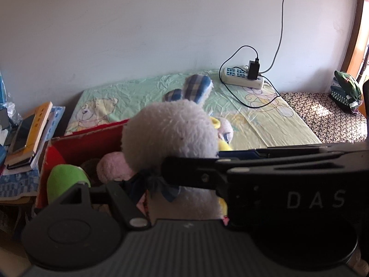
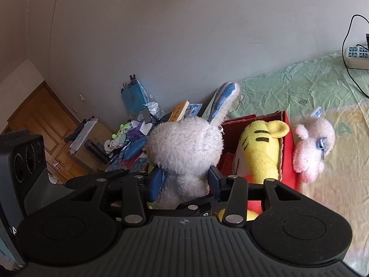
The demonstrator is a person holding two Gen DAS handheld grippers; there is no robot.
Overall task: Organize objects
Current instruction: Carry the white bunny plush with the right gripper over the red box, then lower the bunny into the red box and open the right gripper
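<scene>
A white plush rabbit [image 2: 184,147] with blue plaid ears is held upright over a red cardboard box [image 2: 286,143]. My right gripper [image 2: 185,181] is shut on the rabbit's neck, its blue pads pressed on both sides. The rabbit also fills the left wrist view [image 1: 170,133], where the right gripper crosses in front as a black bar [image 1: 253,170]. My left gripper's own fingers are hidden behind the rabbit and that bar. A yellow striped tiger plush [image 2: 258,152] lies in the box. A pink plush [image 2: 311,147] lies on the bed beside the box.
The box also holds a green plush [image 1: 66,180] and a pink plush [image 1: 113,166]. The bed has a green cartoon sheet [image 1: 253,120]. A power strip [image 1: 244,76] with cables lies at its far side. Books [image 1: 34,131] are stacked at the left. A cluttered desk [image 2: 129,138] stands beyond.
</scene>
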